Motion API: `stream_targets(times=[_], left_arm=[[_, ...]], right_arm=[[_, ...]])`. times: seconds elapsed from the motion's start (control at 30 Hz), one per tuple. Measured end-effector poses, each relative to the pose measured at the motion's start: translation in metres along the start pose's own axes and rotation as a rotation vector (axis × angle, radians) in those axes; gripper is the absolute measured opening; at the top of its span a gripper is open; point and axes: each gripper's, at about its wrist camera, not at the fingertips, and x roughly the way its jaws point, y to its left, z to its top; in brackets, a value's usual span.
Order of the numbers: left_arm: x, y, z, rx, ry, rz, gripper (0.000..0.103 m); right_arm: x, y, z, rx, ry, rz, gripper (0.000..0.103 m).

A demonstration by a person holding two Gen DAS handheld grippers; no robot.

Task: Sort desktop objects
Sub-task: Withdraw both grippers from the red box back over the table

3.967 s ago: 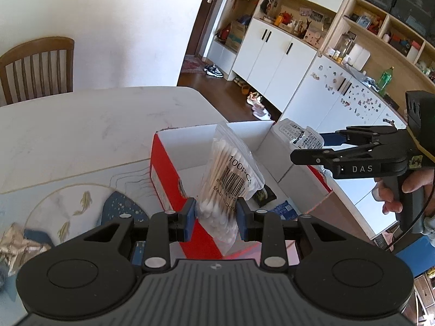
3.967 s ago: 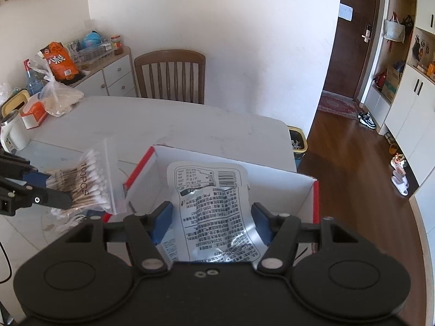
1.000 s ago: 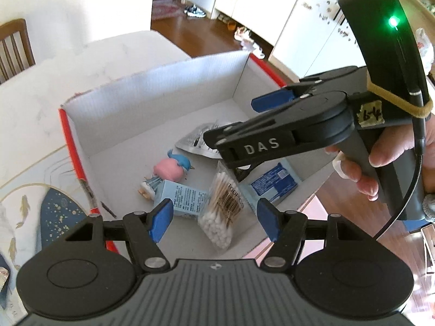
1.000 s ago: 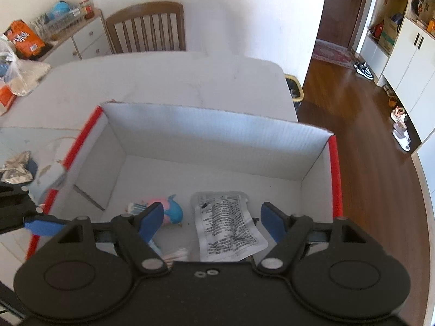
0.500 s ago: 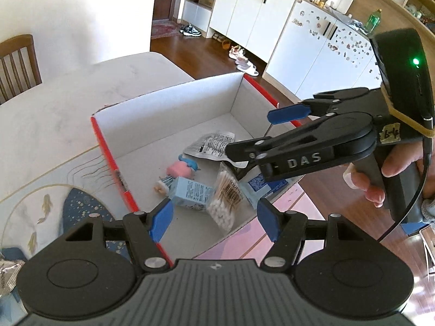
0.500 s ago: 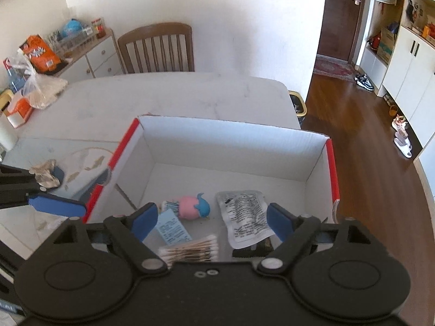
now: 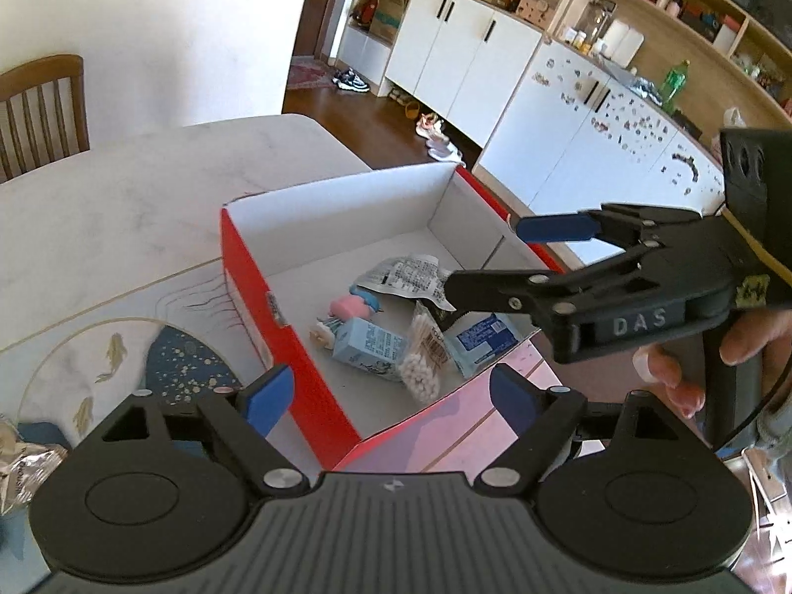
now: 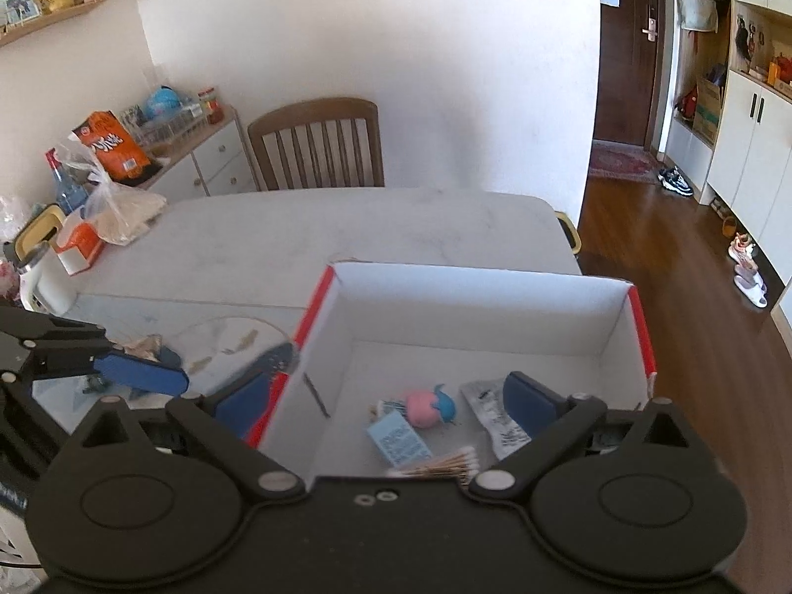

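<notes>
A red-and-white cardboard box (image 7: 247,267) (image 8: 475,297) stands on the marble table. On its floor lie a silver sachet (image 7: 406,272) (image 8: 487,411), a pink-and-blue toy (image 7: 354,304) (image 8: 425,408), a light blue carton (image 7: 369,346) (image 8: 398,440), a bag of cotton swabs (image 7: 425,351) (image 8: 440,465) and a blue packet (image 7: 482,341). My left gripper (image 7: 391,398) is open and empty above the box's near left corner. My right gripper (image 8: 386,401) (image 7: 500,257) is also open and empty over the box's right side, held by a hand (image 7: 683,371). A blue pad (image 8: 143,376) of the left gripper shows at the left.
A crumpled foil wrapper (image 7: 20,465) (image 8: 143,346) lies on a fish-patterned placemat (image 7: 99,361) left of the box. An orange tissue box (image 8: 79,247), a plastic bag and a white jug (image 8: 44,282) sit at the table's far left. A wooden chair (image 8: 317,143) stands behind the table.
Four seconds ago the left gripper held the swab bag and the right held the sachet; both now lie in the box. Both open grippers have drawn back and up from the box.
</notes>
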Motion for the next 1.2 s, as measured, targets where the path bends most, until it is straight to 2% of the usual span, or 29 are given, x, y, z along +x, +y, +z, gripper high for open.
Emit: stream_targets(times=[0.17, 0.33, 0.67, 0.8, 1.2], left_arm=[[-0.014, 0.015, -0.005, -0.017, -0.022, 0.0, 0.087], [-0.026, 0.031, -0.012, -0.048, -0.041, 0.0, 0.1], [-0.052, 0.061, -0.036, -0.045, -0.063, 0.03, 0.101], [-0.065, 0.075, -0.047, -0.046, -0.065, 0.075, 0.101], [-0.097, 0.117, -0.075, -0.057, -0.104, 0.147, 0.101]], right_arm=[[-0.004, 0.017, -0.002, 0.013, -0.019, 0.004, 0.102], [-0.005, 0.04, -0.005, 0.014, -0.025, 0.006, 0.102], [-0.002, 0.075, -0.011, 0.022, -0.028, 0.006, 0.102], [0.002, 0.094, -0.014, 0.01, -0.011, 0.02, 0.102], [0.011, 0.142, -0.024, -0.032, 0.022, 0.06, 0.102]])
